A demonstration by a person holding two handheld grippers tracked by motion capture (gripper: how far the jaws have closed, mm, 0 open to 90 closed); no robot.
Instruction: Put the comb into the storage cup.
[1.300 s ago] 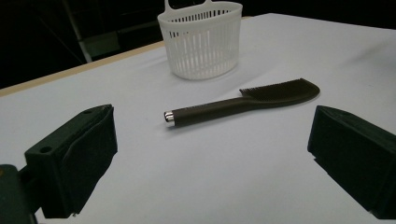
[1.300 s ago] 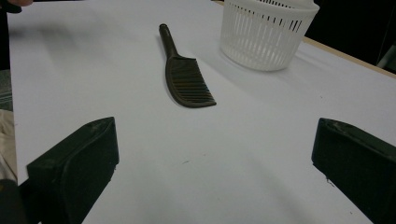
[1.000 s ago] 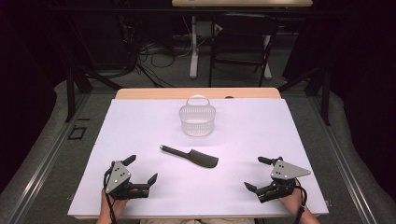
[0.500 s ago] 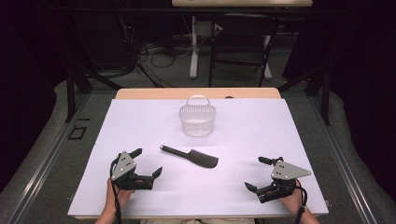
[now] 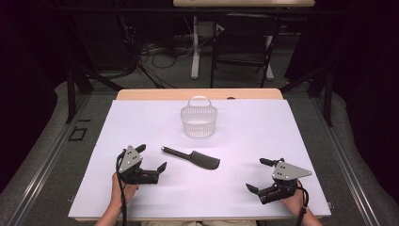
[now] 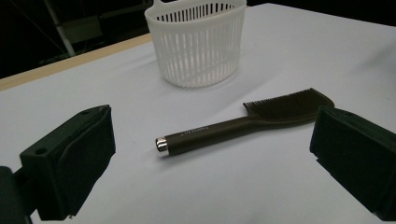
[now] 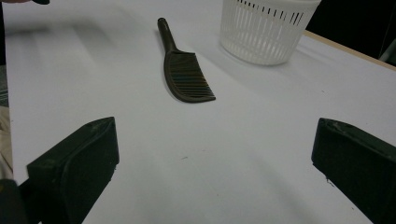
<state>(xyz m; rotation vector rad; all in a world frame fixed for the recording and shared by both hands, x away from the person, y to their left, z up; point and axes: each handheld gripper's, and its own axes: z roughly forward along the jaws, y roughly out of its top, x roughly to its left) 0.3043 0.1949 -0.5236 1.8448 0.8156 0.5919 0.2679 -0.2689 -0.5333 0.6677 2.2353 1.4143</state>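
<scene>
Since a second ago, our left tongs (image 5: 153, 159) have slid up from the lower left of the high view and closer to the brush (image 5: 190, 157), while our right tongs (image 5: 258, 175) sit where they were at the lower right. We see the left tongs with their jaws wide apart, holding nothing, just left of the brush's handle end and not touching it. In the left gripper view the brush (image 6: 243, 123) lies flat between the two black jaws but farther off, its silver-capped handle end toward the lower left of the frame and its dark bristle head toward the right. We see the right tongs also spread apart and empty, well clear of the brush. In the right gripper view the brush (image 7: 183, 67) lies at upper centre, handle pointing away, head nearer us. The white slatted basket (image 5: 199, 120) stands upright on the pale surface (image 5: 282, 127), above the brush in the high view and apart from it; it shows at the top of the left gripper view (image 6: 198, 42) and at the upper right of the right gripper view (image 7: 266, 30).
</scene>
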